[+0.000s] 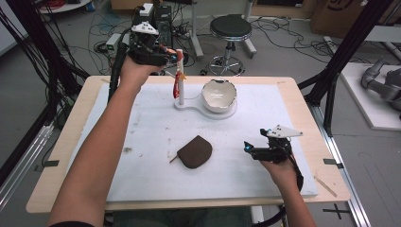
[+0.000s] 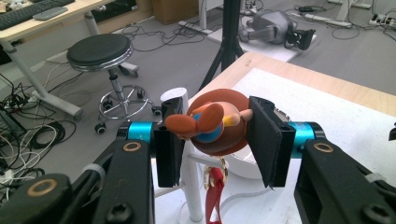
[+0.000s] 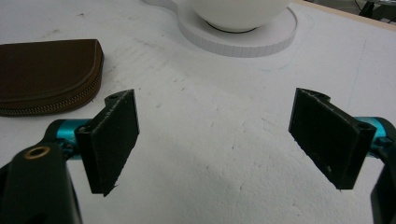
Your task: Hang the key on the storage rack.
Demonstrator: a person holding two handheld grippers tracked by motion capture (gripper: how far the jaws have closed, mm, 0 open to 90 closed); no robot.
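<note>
L gripper (image 2: 215, 140) jaws are clamping a round brown figurine charm w/ orange and blue details (image 2: 212, 123), pads pressing both its sides. Charm is sitting at the top of a white upright post (image 1: 180, 78) near the tabletop's far edge, a red strip (image 2: 215, 191) dangling below it. Post is rising from a flat white base (image 1: 208, 111) that's also carrying a white jagged-rimmed eggshell-shaped bowl (image 1: 218, 94) just beside it. R gripper (image 3: 215, 140) jaws are standing wide apart w/ nothing between, hovering low over the white mat (image 1: 142, 132) near the right edge. Brown zippered leather pouch (image 1: 195, 151) is lying mid-mat, toward the near edge.
</note>
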